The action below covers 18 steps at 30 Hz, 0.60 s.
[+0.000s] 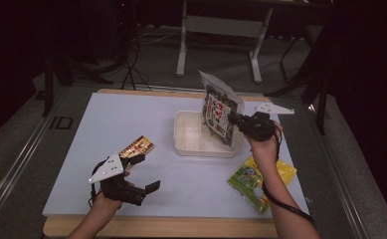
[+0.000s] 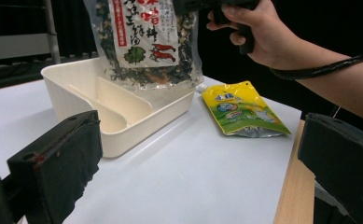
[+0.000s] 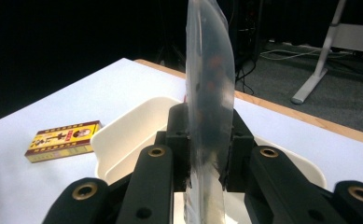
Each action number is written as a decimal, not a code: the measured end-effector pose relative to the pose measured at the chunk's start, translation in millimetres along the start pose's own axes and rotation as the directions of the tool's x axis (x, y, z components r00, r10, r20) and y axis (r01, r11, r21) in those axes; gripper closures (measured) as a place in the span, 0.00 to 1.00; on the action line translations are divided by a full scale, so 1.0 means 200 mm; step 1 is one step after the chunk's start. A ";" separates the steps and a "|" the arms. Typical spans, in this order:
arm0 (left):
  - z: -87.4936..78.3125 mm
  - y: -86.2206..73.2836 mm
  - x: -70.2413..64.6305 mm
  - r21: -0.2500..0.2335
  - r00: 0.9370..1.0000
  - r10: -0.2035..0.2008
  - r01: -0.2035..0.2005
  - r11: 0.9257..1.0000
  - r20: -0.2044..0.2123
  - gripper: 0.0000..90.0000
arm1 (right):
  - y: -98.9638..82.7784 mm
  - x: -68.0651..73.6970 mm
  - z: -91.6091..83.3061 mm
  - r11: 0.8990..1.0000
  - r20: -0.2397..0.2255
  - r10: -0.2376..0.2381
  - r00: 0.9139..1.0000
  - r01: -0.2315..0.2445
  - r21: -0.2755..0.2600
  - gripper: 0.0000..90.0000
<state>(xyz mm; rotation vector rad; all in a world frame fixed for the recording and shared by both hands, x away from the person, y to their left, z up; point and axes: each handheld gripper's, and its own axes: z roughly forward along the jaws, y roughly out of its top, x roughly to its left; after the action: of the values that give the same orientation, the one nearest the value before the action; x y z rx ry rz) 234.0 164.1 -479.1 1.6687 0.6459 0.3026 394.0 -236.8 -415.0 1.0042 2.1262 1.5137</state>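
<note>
One limp, crinkly seaweed pouch (image 1: 221, 113) was pinched at its 3 o'clock edge by right gripper (image 1: 241, 121) over tray (image 1: 183, 141); left gripper (image 1: 140, 173) jaws wide, empty.

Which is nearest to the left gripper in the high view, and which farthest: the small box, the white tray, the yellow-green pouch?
From the left gripper:
1. Small box, just beyond it, on the table's left.
2. Yellow-green pouch, across on the right.
3. White tray, at the far middle; nearly as close as the pouch, too close to call.
</note>
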 end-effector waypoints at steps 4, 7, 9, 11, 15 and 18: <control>0.00 -0.01 0.01 0.004 1.000 -0.002 0.002 1.000 -0.004 0.00 | -0.03 -0.01 0.05 1.000 -0.003 -0.006 1.000 0.006 0.016 0.86; -0.01 -0.01 0.01 -0.002 1.000 -0.004 0.004 1.000 -0.006 0.00 | -0.05 -0.03 0.07 1.000 -0.006 -0.012 1.000 0.012 0.020 0.86; -0.01 -0.01 0.01 -0.001 1.000 -0.001 0.001 1.000 -0.008 0.00 | -0.06 -0.04 0.07 1.000 -0.010 -0.002 1.000 0.002 0.009 0.86; -0.01 -0.01 0.02 -0.002 1.000 -0.003 0.003 1.000 -0.010 0.00 | -0.07 -0.05 0.07 1.000 -0.010 0.003 1.000 -0.003 0.008 0.86; -0.01 -0.02 0.02 0.004 1.000 -0.003 0.003 1.000 -0.010 0.00 | -0.09 -0.05 0.07 1.000 -0.013 0.006 1.000 -0.006 0.005 0.86; -0.01 -0.03 0.02 0.008 1.000 -0.002 0.002 1.000 -0.010 0.00 | -0.11 -0.07 0.07 1.000 -0.020 0.024 1.000 -0.024 -0.008 0.86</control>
<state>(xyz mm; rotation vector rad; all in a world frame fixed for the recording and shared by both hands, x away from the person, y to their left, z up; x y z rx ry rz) 234.4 167.4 -484.7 1.6749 0.6568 0.3070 404.2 -240.8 -441.3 1.0196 2.1274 1.5480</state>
